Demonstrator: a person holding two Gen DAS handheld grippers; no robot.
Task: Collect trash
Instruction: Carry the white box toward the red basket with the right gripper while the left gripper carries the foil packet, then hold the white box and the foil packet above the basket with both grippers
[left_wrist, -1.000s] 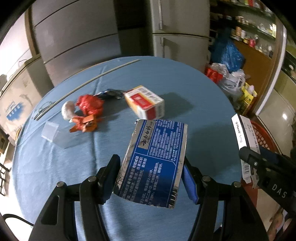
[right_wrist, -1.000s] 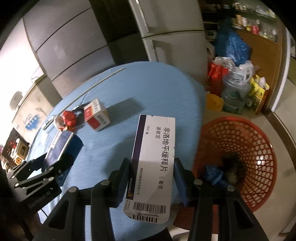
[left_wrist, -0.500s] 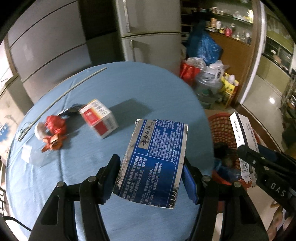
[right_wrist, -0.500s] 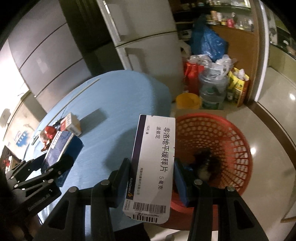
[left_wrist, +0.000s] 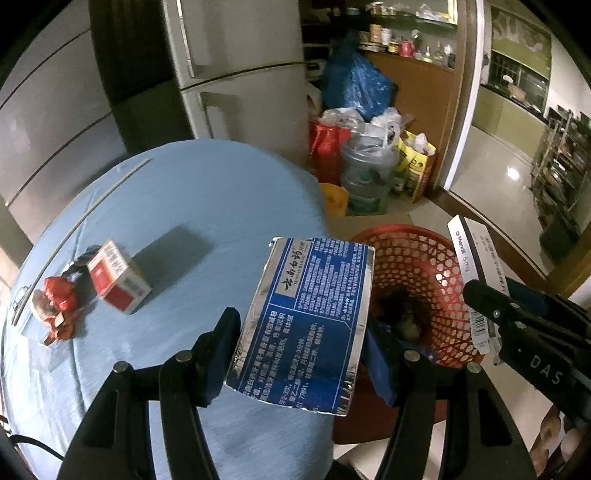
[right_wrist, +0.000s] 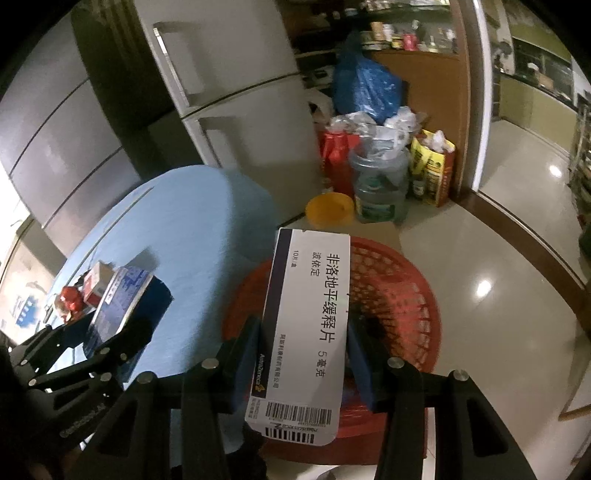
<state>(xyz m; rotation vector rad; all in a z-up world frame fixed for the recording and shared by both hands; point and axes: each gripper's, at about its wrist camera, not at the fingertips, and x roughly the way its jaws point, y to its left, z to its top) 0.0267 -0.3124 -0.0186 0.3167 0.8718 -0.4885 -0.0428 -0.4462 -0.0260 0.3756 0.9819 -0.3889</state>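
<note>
- My left claw is clamped on a blue and silver carton, one pad on each long side, the printed face turned up toward the lens.
- My right claw grips a white medicine box the same way; barcode end nearest me, far end tilted up and away.
- Landmark: the red mesh basket on the floor, just beside the near edge of the round worktop.
- From the right wrist view the white box hangs over the basket's near rim, not touching it.
- From the left wrist view the blue carton sits above the worktop edge, its right side overlapping the basket rim; the right claw and its box show beyond the basket, to its right.
- Dark clutter lies in the basket bottom; I cannot make out what it is.
- On the blue worktop cloth, well left of the basket: a red and white small box, lying at an angle.
- Further left of that, near the cloth's edge: a crumpled red wrapper with some pale scrap touching it.
- A thin pale rod lies across the far left of the worktop.
- Behind the basket, on the floor: a yellow tub, a large water jug, bags in red, yellow and blue.
- Grey fridge stands beyond the worktop.
</note>
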